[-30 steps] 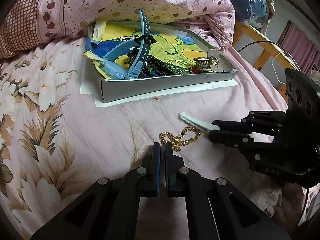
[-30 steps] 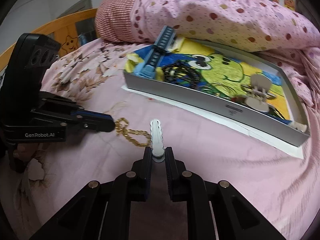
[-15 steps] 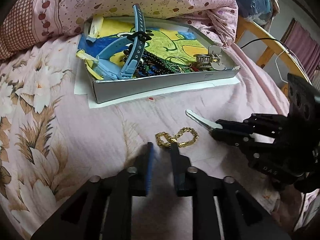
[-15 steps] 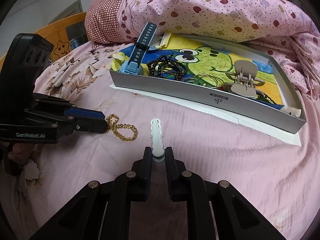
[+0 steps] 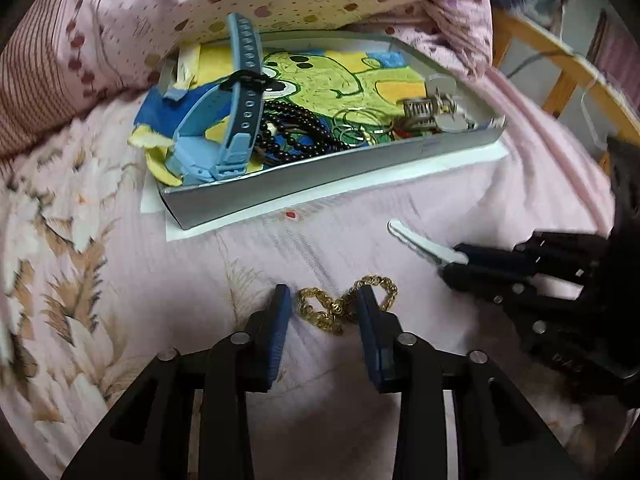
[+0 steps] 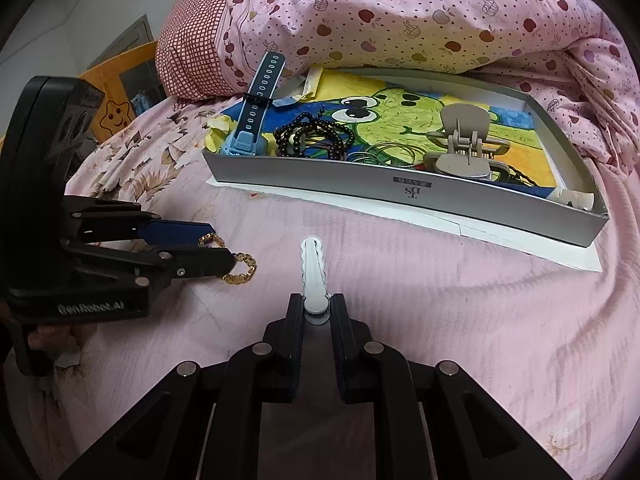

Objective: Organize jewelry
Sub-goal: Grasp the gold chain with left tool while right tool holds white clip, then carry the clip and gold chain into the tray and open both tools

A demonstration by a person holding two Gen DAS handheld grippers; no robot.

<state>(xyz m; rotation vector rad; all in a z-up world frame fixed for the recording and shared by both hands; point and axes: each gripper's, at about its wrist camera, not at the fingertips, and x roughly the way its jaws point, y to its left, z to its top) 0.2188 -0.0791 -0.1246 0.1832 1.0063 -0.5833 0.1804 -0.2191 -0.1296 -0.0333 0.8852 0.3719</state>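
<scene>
Two grippers at work: left gripper (image 5: 323,300) spread wide around the gold chain (image 5: 347,309) on the bed (image 5: 120,260), apparently to pinch it, right gripper (image 6: 316,308) clenched on the white hair clip (image 6: 313,276), likely bound for the far tray (image 6: 400,192).

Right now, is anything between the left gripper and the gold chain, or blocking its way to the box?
Nothing visible. The left gripper is open with its fingers either side of the gold chain. Only bare bedspread lies between the chain and the box, whose near wall must be cleared.
</scene>
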